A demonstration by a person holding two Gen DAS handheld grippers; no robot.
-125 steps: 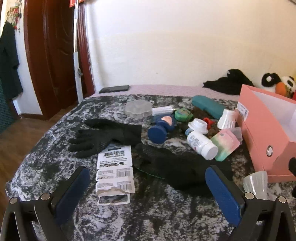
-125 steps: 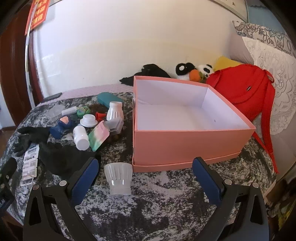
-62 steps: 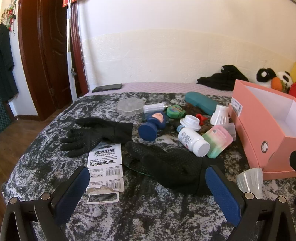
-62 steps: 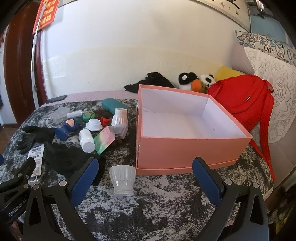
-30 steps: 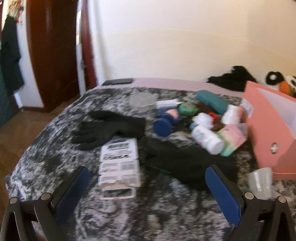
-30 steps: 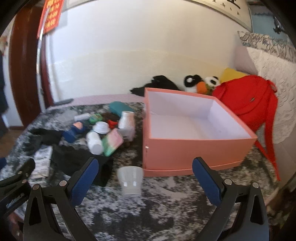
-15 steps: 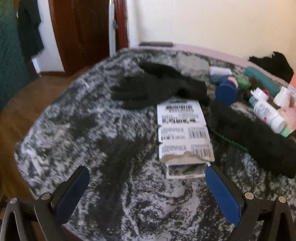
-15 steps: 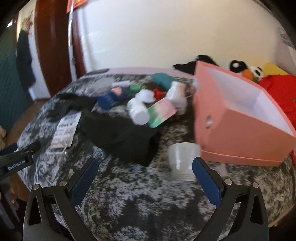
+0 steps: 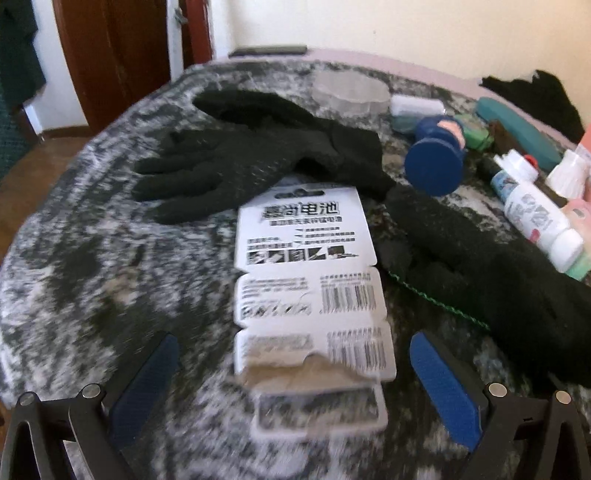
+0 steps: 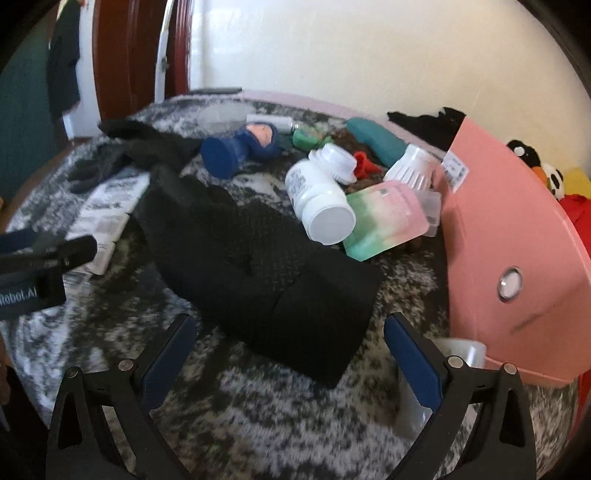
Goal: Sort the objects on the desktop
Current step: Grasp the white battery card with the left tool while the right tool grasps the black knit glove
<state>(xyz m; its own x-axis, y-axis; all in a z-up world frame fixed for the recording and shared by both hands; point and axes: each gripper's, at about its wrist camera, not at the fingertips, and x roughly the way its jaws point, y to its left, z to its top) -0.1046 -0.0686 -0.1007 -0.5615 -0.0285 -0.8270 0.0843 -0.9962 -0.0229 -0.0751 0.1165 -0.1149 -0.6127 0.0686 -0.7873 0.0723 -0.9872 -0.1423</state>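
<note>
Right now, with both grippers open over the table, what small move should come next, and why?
Probably ease the left gripper forward and down onto the white battery card. The card lies flat, centered between its open jaws, closer than anything else, with the black gloves beyond and beside it.

Wall: cream, plain, behind the far edge of the desk (image 9: pixel 424 33).
Door: dark red-brown wood, at the far left (image 9: pixel 118 55); a white frame strip runs beside it (image 10: pixel 162 55).
Hanging garment: dark, on the left wall beside the door (image 10: pixel 64 55).
Floor: brown wood, visible past the left edge of the desk (image 9: pixel 48 147).
Desk covering: mottled black, grey and white cloth (image 9: pixel 74 258); a pink strip shows along the far edge (image 9: pixel 388 61).
Light: bright daylight on the wall; source not visible.
Focus: both views are motion-blurred.
</note>
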